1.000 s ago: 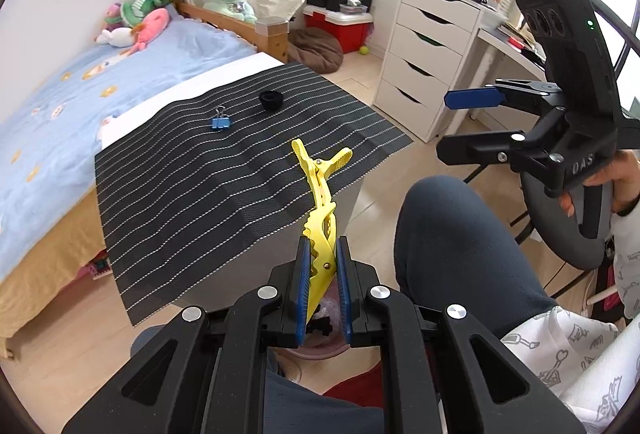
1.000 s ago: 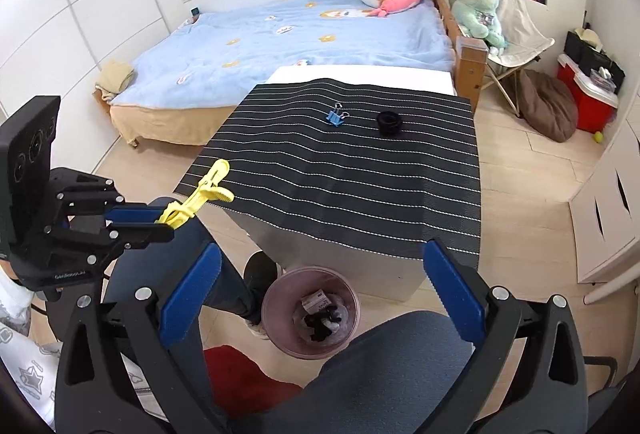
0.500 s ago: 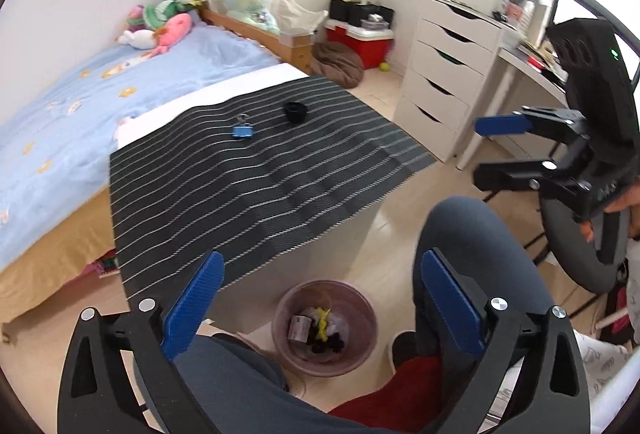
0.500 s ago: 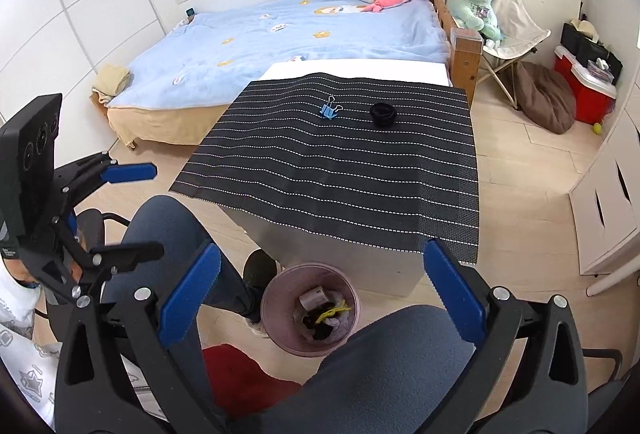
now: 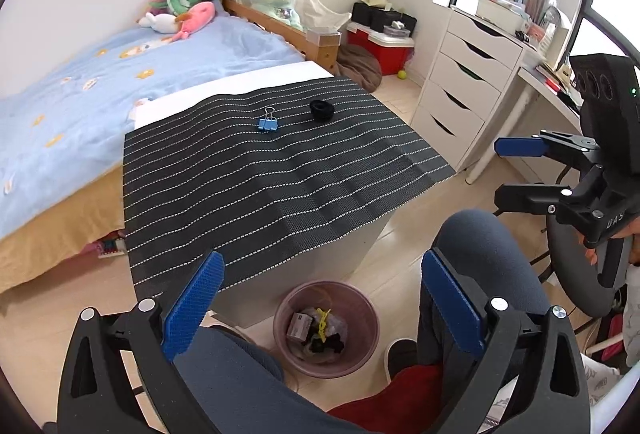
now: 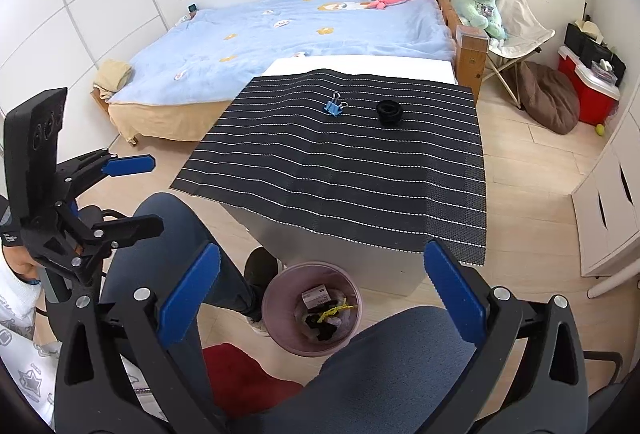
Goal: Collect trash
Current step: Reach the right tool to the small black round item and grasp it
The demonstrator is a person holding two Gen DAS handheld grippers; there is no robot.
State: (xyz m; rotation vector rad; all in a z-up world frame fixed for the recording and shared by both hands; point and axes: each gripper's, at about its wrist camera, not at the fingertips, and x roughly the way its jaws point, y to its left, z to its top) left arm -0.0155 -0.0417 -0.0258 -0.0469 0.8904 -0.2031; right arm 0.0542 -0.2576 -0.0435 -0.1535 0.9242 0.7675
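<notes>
A pink trash bin (image 5: 362, 348) (image 6: 280, 294) stands on the floor in front of the table. Inside lie a yellow clip (image 5: 322, 322) (image 6: 338, 310), a small box and dark scraps. On the black striped mat (image 5: 260, 178) (image 6: 340, 170) rest a blue binder clip (image 5: 267, 124) (image 6: 334, 107) and a black ring-shaped object (image 5: 322, 110) (image 6: 390, 111). My left gripper (image 5: 320, 304) (image 6: 132, 194) is open and empty above the bin. My right gripper (image 6: 322, 298) (image 5: 516, 168) is open and empty, held right of the table.
A bed (image 5: 100, 74) with plush toys stands behind the table. A white drawer unit (image 5: 460, 90) and desk are at the right. The person's knees (image 5: 480, 246) flank the bin. A red cooler (image 5: 380, 48) and brown beanbag sit at the back.
My left gripper opened and let go of the yellow clip, which dropped into the bin. The left gripper then rose and tilted up slightly. The right gripper barely moved.
</notes>
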